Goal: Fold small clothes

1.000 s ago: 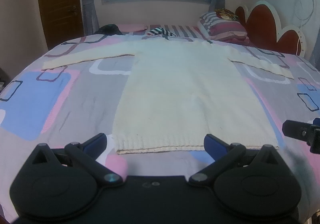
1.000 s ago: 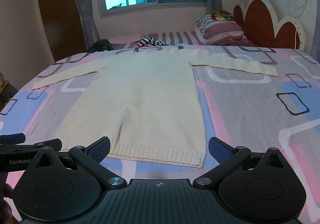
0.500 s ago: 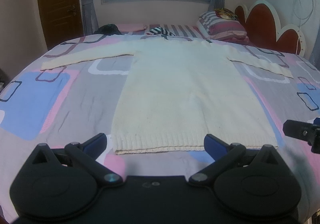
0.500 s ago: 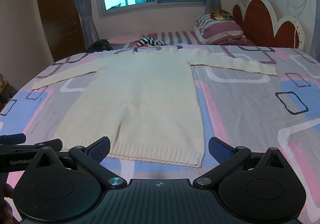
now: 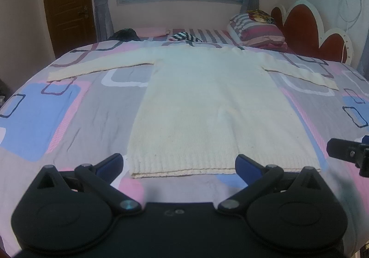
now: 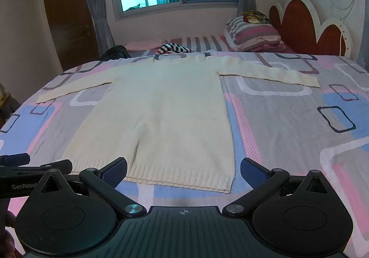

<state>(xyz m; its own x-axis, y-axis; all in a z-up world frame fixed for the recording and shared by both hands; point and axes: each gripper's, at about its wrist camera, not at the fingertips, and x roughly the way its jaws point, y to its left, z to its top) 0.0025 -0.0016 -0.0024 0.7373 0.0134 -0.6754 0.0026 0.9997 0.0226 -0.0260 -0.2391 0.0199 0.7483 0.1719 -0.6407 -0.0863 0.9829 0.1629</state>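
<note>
Cream knitted sweater (image 5: 214, 105) is lying flat, sleeves outspread, on the patterned bed (image 5: 69, 115); left gripper (image 5: 178, 162) and right gripper (image 6: 183, 166), jaws released, are creeping nearer its near hem, folding unstarted.

The sweater (image 5: 207, 105) lies flat on the bedspread (image 5: 76, 117), sleeves spread wide, so the bed's middle is low all over and nothing rises in a gripper's way there. Bare bedspread runs along both sides of the body and in a strip before the hem. The left gripper (image 5: 178, 163) and right gripper (image 6: 183, 169) hover side by side at that near edge, close enough to crowd each other. Far off, pillows (image 6: 253, 34), a striped garment (image 6: 173, 48) and a dark bundle (image 5: 124, 34) line the back; the headboard (image 6: 306, 25) walls the right.
</note>
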